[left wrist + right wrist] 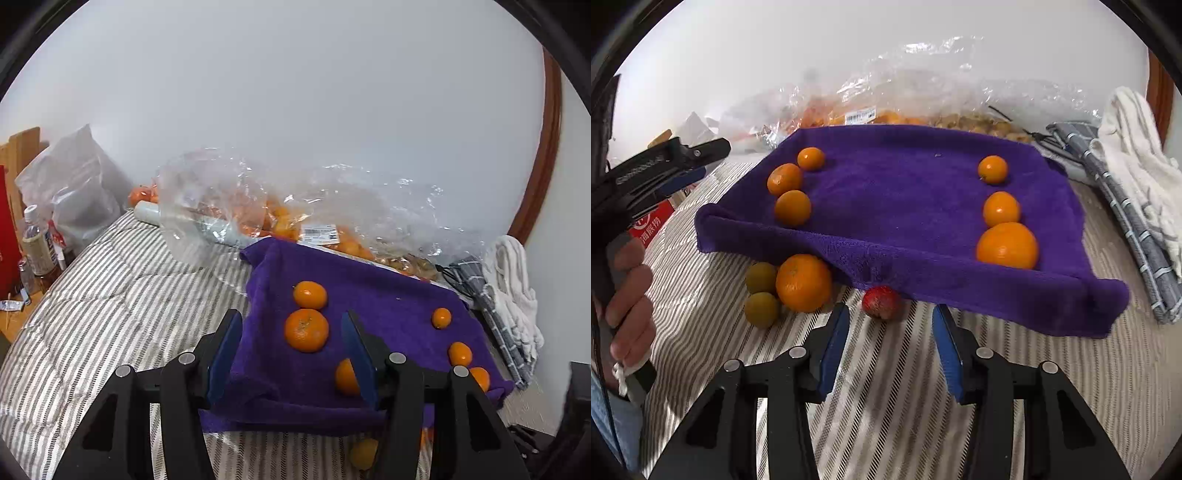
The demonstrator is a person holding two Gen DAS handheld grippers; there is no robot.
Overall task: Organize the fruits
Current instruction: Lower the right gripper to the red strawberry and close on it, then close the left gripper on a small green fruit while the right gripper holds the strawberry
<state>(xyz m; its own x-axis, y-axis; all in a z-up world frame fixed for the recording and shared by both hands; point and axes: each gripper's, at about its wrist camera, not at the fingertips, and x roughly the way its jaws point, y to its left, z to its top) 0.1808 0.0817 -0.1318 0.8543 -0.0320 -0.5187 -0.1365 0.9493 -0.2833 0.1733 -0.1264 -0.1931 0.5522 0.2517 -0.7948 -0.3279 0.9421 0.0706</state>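
On the striped quilted bed, just before the purple towel's [905, 206] front edge, a small red fruit [881, 302] lies beyond the right gripper [891, 345], jaws parted, empty (left gripper [291, 354] likewise). Next, I judge: advance, straddle, clench.

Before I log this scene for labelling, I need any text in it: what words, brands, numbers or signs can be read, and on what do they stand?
Red box: white Chinese characters, the clearest reading "海底捞", partly cut off.
Left gripper: raised lettering along its black body, too blurred to read.
White sticker on the clear fruit bag: barcode and small print, too small to read.
Bottle: label print too blurred to read.
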